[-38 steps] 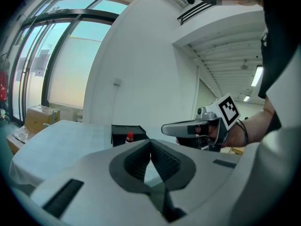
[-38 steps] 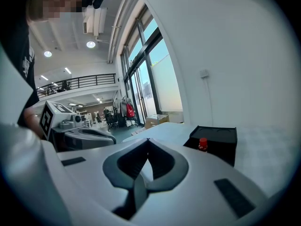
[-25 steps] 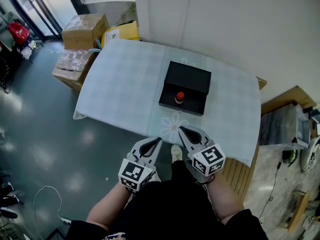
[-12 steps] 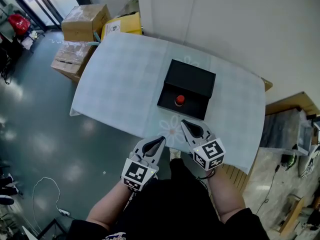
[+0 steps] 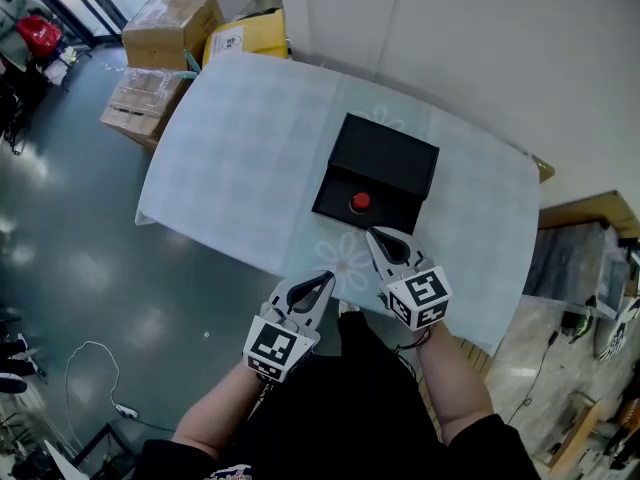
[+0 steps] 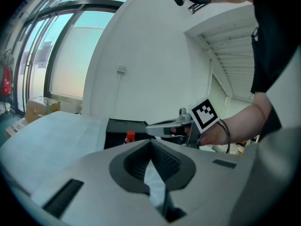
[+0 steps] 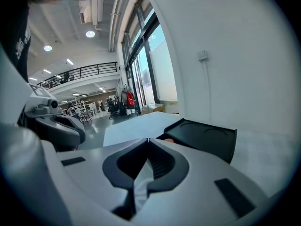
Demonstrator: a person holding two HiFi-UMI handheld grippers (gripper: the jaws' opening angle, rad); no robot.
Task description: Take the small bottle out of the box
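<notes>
Left gripper, right gripper closed, empty

Black box just right of centre in head view, rectangular, open, its dark lid panel on the far side; small bottle with red cap stands upright in the near open part, close to the front wall
</notes>
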